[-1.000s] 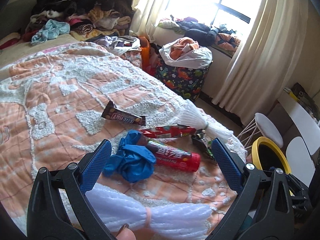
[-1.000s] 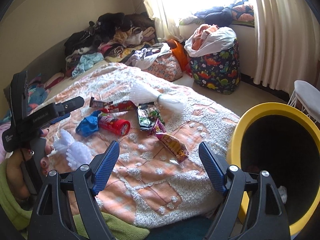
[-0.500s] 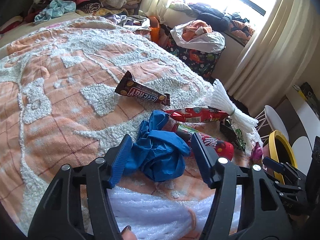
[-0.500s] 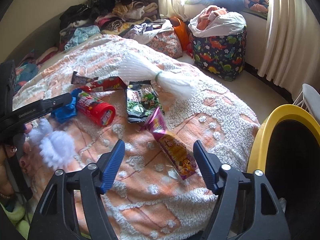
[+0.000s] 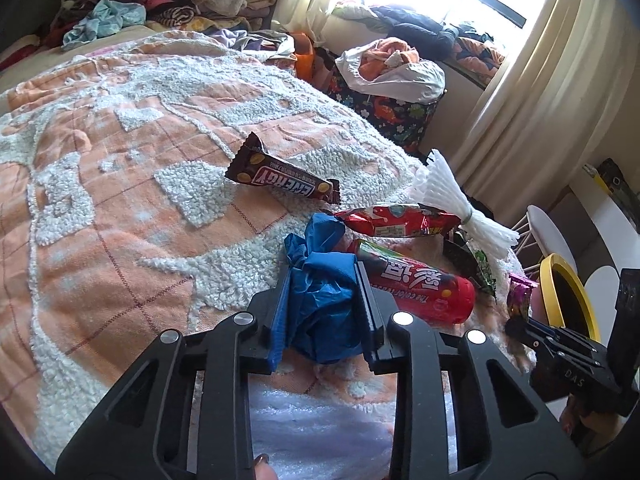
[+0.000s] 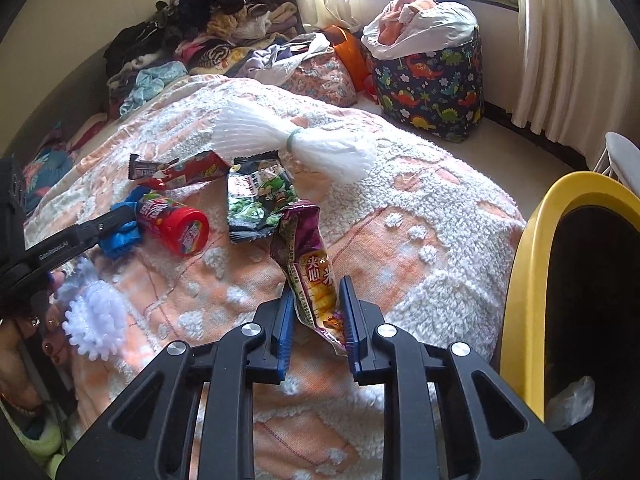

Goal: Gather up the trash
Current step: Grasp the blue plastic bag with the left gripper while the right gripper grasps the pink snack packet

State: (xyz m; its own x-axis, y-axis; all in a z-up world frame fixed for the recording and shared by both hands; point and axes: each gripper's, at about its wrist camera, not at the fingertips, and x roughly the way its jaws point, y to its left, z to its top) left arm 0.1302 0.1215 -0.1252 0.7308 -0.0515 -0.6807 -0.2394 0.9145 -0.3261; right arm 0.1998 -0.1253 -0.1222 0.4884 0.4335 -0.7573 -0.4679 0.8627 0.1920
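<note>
1. Left tongs (image 5: 322, 304) — jaws drawn in against both sides of a crumpled blue glove (image 5: 320, 312), which lies on the bed (image 5: 120, 208) directly between the fingers.
2. Just right of the left tongs: a red candy tube (image 5: 416, 288), lying on its side and touching the glove. Ahead of it, a red wrapper (image 5: 396, 220); ahead and slightly left, a brown energy bar (image 5: 280, 178).
3. Right tongs (image 6: 317, 308) — jaws nearly together, pinching the near end of a purple snack packet (image 6: 308, 264); the packet's far end curls upward off the bedspread.
4. Ahead of the right tongs: a green-and-black snack bag (image 6: 256, 200), with a white foam net (image 6: 292, 144) beyond it.
5. Far right of the right tongs: a yellow-rimmed bin (image 6: 528, 280) beside the bed, a crumpled white scrap inside.
6. A second white foam net (image 6: 96, 320) lies to the left, beside the left tongs.
</note>
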